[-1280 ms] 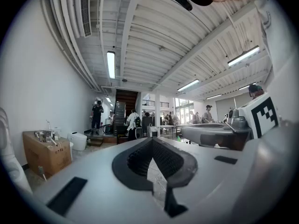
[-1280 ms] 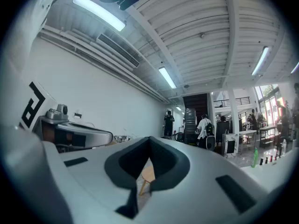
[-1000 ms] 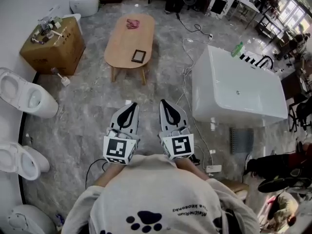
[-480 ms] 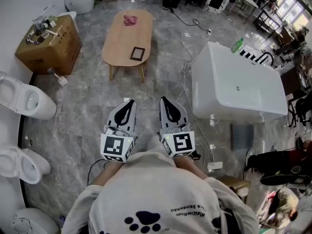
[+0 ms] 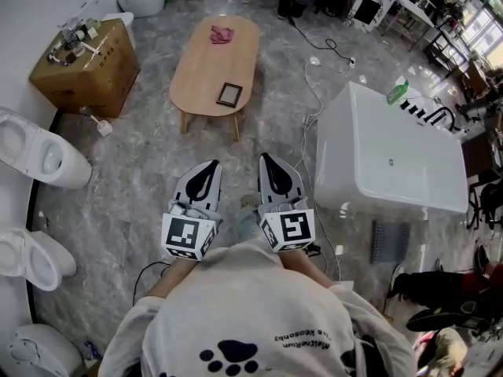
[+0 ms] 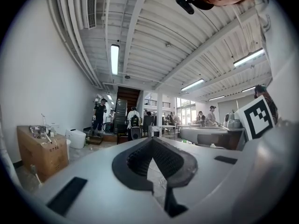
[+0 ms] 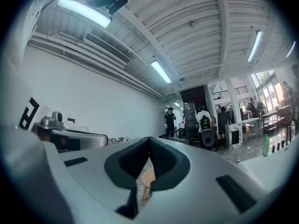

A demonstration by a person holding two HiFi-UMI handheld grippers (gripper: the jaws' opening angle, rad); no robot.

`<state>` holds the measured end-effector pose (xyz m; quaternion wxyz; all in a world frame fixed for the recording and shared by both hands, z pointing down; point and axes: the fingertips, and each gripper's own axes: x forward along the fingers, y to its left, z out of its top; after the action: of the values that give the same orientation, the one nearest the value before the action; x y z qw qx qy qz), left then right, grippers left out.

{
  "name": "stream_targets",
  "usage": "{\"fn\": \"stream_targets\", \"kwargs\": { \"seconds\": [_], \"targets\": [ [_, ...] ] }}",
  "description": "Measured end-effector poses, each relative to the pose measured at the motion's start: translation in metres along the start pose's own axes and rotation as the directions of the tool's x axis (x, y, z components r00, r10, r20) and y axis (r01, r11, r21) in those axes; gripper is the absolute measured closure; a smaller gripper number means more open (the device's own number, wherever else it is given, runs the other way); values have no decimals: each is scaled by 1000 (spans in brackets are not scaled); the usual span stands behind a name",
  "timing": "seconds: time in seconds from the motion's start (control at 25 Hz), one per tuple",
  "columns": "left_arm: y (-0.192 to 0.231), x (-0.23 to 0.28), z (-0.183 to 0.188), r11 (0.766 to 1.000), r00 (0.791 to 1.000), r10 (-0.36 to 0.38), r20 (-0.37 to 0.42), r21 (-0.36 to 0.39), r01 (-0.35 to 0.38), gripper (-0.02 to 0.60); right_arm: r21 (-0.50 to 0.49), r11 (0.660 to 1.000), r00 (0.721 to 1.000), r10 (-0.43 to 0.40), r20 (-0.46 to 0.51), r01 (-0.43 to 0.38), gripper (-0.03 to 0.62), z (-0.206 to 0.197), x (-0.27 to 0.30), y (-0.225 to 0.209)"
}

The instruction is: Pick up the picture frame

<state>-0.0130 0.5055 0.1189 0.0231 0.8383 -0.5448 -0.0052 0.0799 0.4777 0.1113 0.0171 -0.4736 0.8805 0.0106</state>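
Note:
A small dark picture frame (image 5: 229, 94) lies flat on the oval wooden coffee table (image 5: 201, 69), near its front end, far ahead of me. My left gripper (image 5: 211, 164) and right gripper (image 5: 266, 158) are held side by side, level, in front of my chest and well short of the table. Both are shut with nothing between the jaws. In the left gripper view the left gripper (image 6: 150, 140) has its tips together. Through the gap below the tips of the right gripper (image 7: 149, 139) a bit of the wooden table (image 7: 146, 176) shows.
A pink cloth (image 5: 222, 33) lies at the table's far end. A white bathtub (image 5: 393, 159) stands to the right, with cables (image 5: 314, 85) on the floor beside it. A cardboard box (image 5: 86, 65) and toilets (image 5: 39, 155) line the left wall. Marble floor lies between me and the table.
The table, bathtub and box have slid down and toward me in the head view as I move forward. Both grippers stay shut and side by side.

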Motion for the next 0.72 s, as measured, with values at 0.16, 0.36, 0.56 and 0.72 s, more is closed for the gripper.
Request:
{"fn": "stream_targets", "kwargs": {
  "seconds": [0.16,0.36,0.56,0.72],
  "targets": [
    [15,37,9,999,999,37,8,4,-37,574,-2,999,999,50,-1,-50,586,5,42,-24],
    [33,85,14,996,996,91,14,-12,-91,574,6,993,993,115,-14,-114,586,3,89,-55],
    [45,137,12,992,992,126,22,-25,-125,574,12,989,988,150,-21,-150,586,-4,130,-94],
    [57,177,17,988,987,153,44,-29,-151,574,2,984,984,178,-18,-178,586,-4,166,-123]
  ]
}}
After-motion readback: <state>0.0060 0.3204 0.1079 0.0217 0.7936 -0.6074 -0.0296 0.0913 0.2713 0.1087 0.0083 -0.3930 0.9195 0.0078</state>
